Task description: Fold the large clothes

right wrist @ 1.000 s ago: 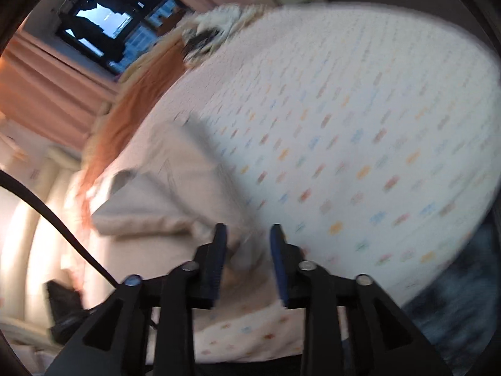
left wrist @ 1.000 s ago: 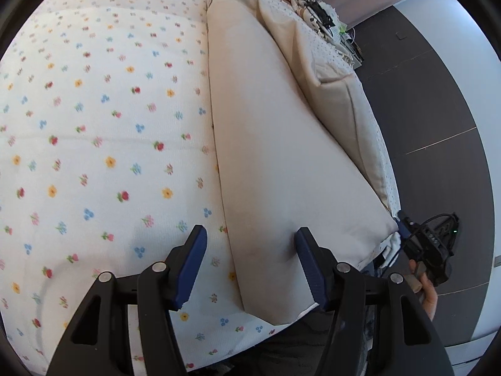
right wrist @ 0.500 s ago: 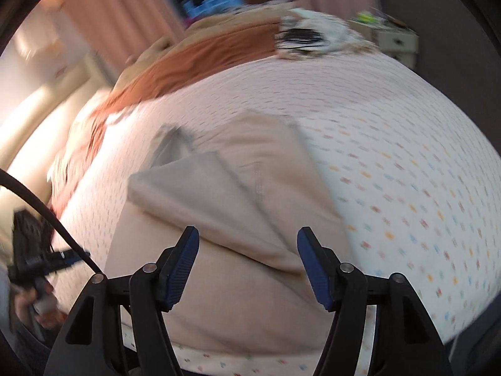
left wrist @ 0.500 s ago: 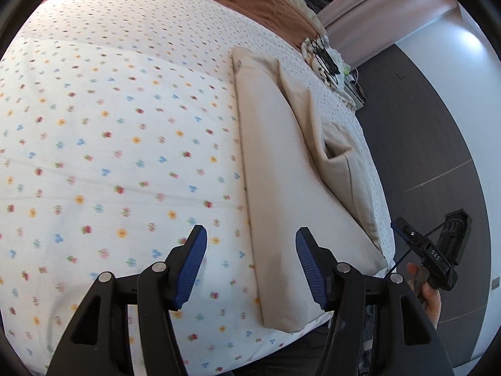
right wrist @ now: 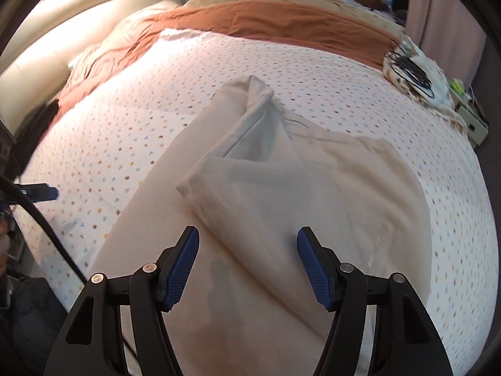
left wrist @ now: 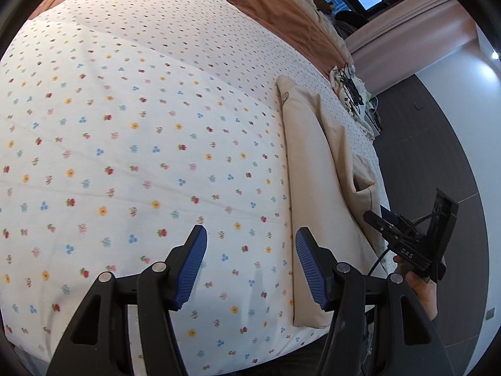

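A large beige garment (right wrist: pixel 281 206) lies partly folded on the floral bedsheet (right wrist: pixel 313 72), one flap laid over the rest. In the left wrist view it (left wrist: pixel 316 194) is a long strip along the bed's right edge. My left gripper (left wrist: pixel 250 269) is open and empty, above the sheet just left of the garment's near end. My right gripper (right wrist: pixel 247 266) is open and empty, hovering over the garment's near part. The right gripper also shows in the left wrist view (left wrist: pixel 407 244), held by a hand beyond the bed edge.
A rust-brown blanket (right wrist: pixel 281 15) covers the bed's far end. A bundle with black cables (right wrist: pixel 413 65) sits at the far right corner of the bed. Dark floor (left wrist: pixel 438 144) runs beside the bed. Pink curtains (right wrist: pixel 438 0) hang behind.
My right gripper opened and let go of the garment, then swung round above it. My left gripper drew back and to the left, off the garment.
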